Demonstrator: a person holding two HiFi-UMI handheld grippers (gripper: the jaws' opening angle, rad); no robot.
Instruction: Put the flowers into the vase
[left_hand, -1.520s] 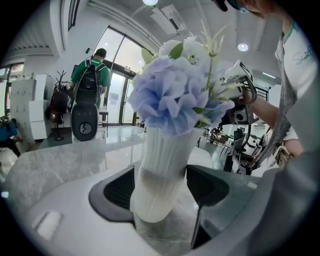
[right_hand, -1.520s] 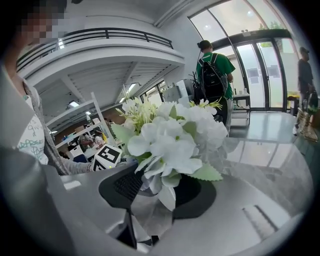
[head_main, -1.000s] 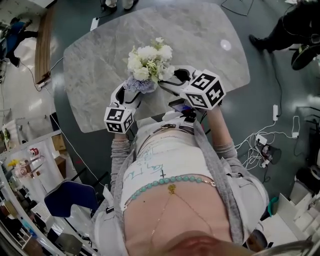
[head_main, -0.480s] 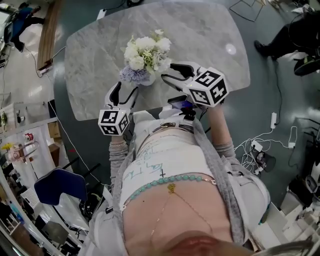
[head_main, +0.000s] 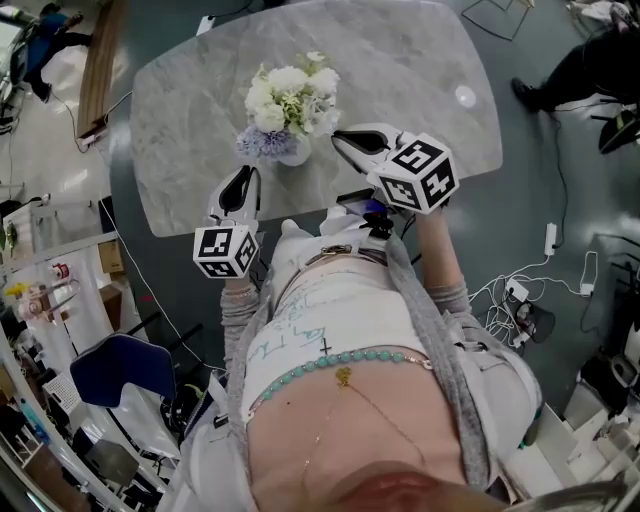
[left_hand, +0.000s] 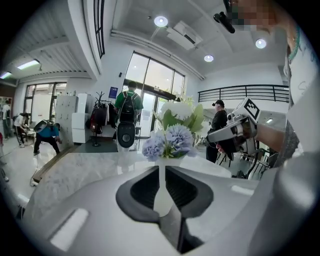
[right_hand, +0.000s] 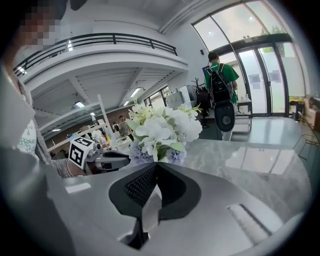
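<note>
My right claw (right_hand: 156, 167) has just closed its jaws; they meet with nothing between them. My left claw (left_hand: 161, 170) is likewise pinched together and empty. Both hang near the vase (head_main: 295, 154), one on each side, touching neither it nor the blooms. The flowers (head_main: 290, 95), white with lavender heads, stand upright in the vase near the middle of the marble worktop (head_main: 420, 70). Assessment: placement looks complete. At most, what remains is to draw both claws clear.
</note>
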